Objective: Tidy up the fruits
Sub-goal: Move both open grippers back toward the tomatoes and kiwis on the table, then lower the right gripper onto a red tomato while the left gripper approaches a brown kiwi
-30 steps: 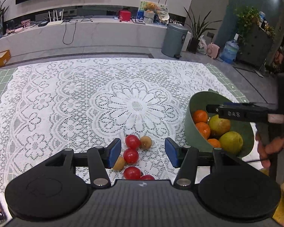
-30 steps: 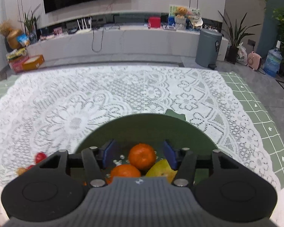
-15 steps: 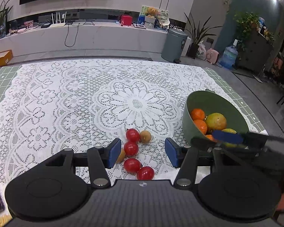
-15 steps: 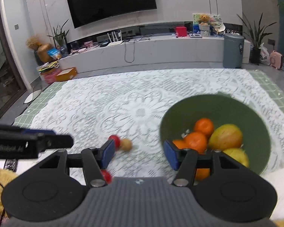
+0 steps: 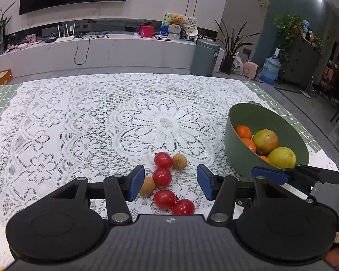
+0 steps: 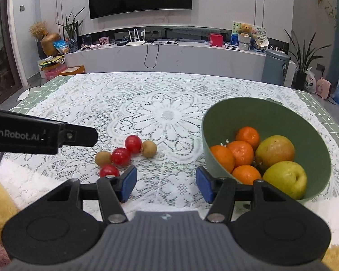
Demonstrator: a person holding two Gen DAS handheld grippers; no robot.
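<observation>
Left wrist view: your left gripper (image 5: 170,181) hangs tilted down over the loose cluster of small glossy red cherry tomatoes (image 5: 162,177) and small tan-brown round fruits (image 5: 179,162) lying on the white lace tablecloth (image 5: 79,122). Its blue pads stand apart, clamped on nothing. These fruits look light, smooth and soft-skinned, likely to roll or squash, so take one across its widest middle and squeeze gently. The deep green round bowl (image 5: 237,133), already holding oranges and larger yellow-green fruits, sits well to the right, with your right gripper's finger showing just before it.

Right wrist view: your right gripper (image 6: 166,184) also points downward, pads apart and empty, over bare lace between the tomatoes (image 6: 121,156) on its left and the bowl (image 6: 209,122) on its right. The left gripper's black finger reaches in from the left edge.
</observation>
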